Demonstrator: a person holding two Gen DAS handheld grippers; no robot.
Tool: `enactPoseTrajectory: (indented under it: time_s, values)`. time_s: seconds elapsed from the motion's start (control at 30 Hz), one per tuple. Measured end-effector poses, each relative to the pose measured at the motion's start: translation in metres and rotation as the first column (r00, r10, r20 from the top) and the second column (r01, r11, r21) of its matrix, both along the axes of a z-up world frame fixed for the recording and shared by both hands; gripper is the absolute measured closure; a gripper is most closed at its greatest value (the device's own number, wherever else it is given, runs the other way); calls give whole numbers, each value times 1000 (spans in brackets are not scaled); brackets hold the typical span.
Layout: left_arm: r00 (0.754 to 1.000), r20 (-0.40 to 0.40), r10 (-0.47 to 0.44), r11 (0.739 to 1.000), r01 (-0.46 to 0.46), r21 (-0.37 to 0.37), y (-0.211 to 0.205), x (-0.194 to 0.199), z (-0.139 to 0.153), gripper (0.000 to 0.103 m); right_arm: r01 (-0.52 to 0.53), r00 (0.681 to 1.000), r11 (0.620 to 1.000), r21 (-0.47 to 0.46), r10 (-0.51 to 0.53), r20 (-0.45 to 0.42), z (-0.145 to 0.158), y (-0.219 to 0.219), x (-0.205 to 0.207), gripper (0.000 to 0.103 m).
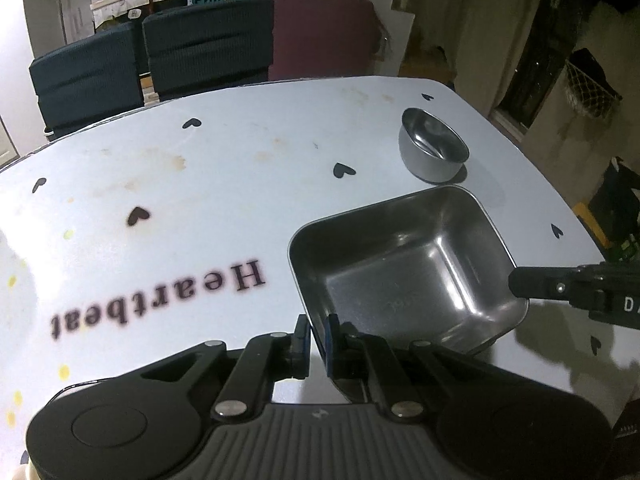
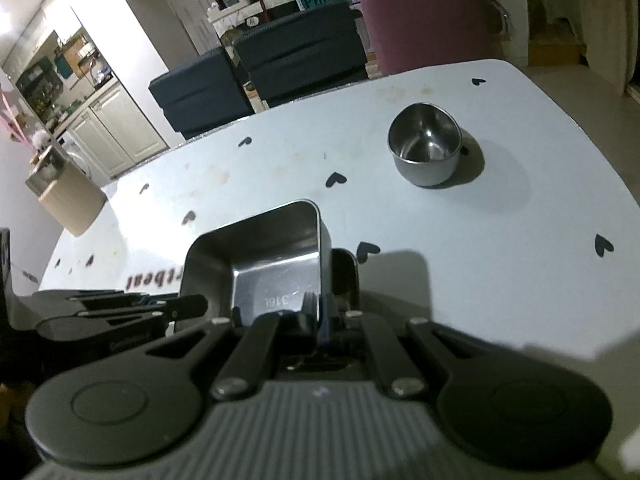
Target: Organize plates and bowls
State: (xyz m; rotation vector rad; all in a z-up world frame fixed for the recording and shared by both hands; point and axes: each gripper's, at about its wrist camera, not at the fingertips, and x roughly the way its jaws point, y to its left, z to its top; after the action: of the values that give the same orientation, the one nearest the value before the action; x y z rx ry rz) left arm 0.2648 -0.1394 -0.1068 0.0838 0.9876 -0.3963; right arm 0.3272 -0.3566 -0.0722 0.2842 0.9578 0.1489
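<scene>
A square steel dish [image 1: 404, 268] is held above the white table [image 1: 224, 160]. My left gripper [image 1: 318, 338] is shut on the dish's near-left rim. My right gripper [image 2: 318, 316] is shut on the right wall of the same dish [image 2: 264, 256], stamped "316L" inside. The right gripper's finger [image 1: 532, 286] shows at the dish's right rim in the left wrist view; the left gripper [image 2: 176, 308] shows at its left side in the right wrist view. A round steel bowl [image 1: 434, 150] stands upright on the table beyond the dish, also in the right wrist view [image 2: 426, 148].
The table carries black heart prints and the word "Heartbeat" [image 1: 160, 300]. Dark chairs [image 1: 160, 56] and a maroon chair [image 1: 320, 36] stand past the far edge. A cardboard box [image 2: 64, 196] sits off the table's left. The table's right edge [image 1: 560, 184] drops to the floor.
</scene>
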Motion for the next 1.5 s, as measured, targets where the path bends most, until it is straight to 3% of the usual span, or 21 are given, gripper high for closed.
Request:
enactPoseTrajectory:
  time_s: [0.83, 0.9, 1.0, 1.17, 1.3, 1.4, 1.5]
  values:
    - [997, 4, -72, 993, 71, 98, -14, -3, -13, 93, -22, 998, 994, -103, 15, -64, -16, 12, 8, 101]
    - [998, 21, -64, 988, 60, 141, -13, -2, -15, 97, -25, 997, 993, -119, 17, -69, -17, 13, 9, 103]
    - [999, -20, -30, 992, 32, 119, -3, 5, -20, 99, 5, 998, 973, -231, -18, -57, -18, 12, 11, 103]
    - [999, -33, -22, 994, 25, 111, -1, 6, -20, 99, 23, 996, 982, -186, -38, -78, -23, 1, 12, 103]
    - [999, -42, -18, 995, 22, 98, 1, 7, -20, 99, -2, 998, 995, -97, -4, -59, -17, 4, 9, 102]
    - [999, -51, -15, 996, 20, 92, 2, 8, -20, 98, -23, 998, 999, -35, 21, -63, -14, 8, 7, 97]
    - [998, -56, -10, 996, 15, 86, 2, 9, -20, 96, -39, 996, 999, -7, 38, -79, -14, 12, 9, 69]
